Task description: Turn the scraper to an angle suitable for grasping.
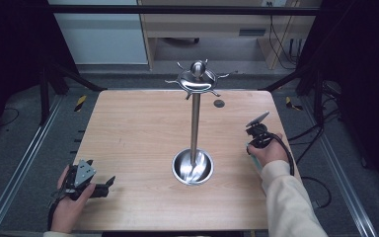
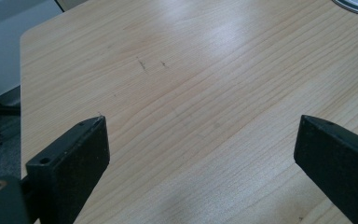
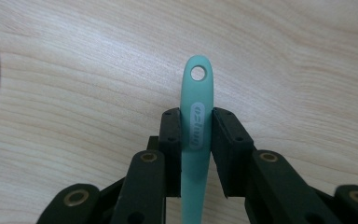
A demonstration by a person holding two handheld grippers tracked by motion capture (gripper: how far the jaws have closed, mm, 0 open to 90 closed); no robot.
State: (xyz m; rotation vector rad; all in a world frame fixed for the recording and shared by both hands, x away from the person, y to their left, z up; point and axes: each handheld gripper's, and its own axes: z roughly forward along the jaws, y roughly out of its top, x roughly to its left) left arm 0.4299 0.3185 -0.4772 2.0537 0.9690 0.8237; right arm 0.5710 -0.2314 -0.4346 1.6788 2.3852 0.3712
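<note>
Utensil handle (image 3: pixel 196 121), mint-green, sits clamped between the fingers of the right gripper (image 3: pixel 196 122), closed tight on both flat sides w/ no gap visible. Hang hole at the handle tip projects just beyond the fingertips and is clear. Working end of the utensil is hidden below the gripper; type can't be confirmed. In the high view the right gripper (image 1: pixel 257 132) is held near the right edge of the counter (image 1: pixel 138 128), a sliver of green showing by the hand.

Left gripper (image 1: pixel 109 181) rests at the near left of the counter, well apart from everything else. Its fingers (image 2: pixel 77 154) stand wide open, nothing between them, bare wood ahead.

Steel hanging rack (image 1: pixel 195 123) stands mid-counter: round dish base, upright pole, ring of hooks at top. No items seen on the hooks.

Handling assessment:
- Handle looks like plastic or silicone: light, likely slightly flexible, smooth. Low breakage risk.
- Narrow, tapered section; could pivot or slip in the grip if knocked against a hook.
- Current hold is close to the hole end, approx. on the embossed label. Good for aiming the hole, but the unseen end may swing.
- Hole is small vs. hook tips; approach needs to be slow and square.
- Rack looks tall on a small base; side pushes at the top may tip it.
</note>
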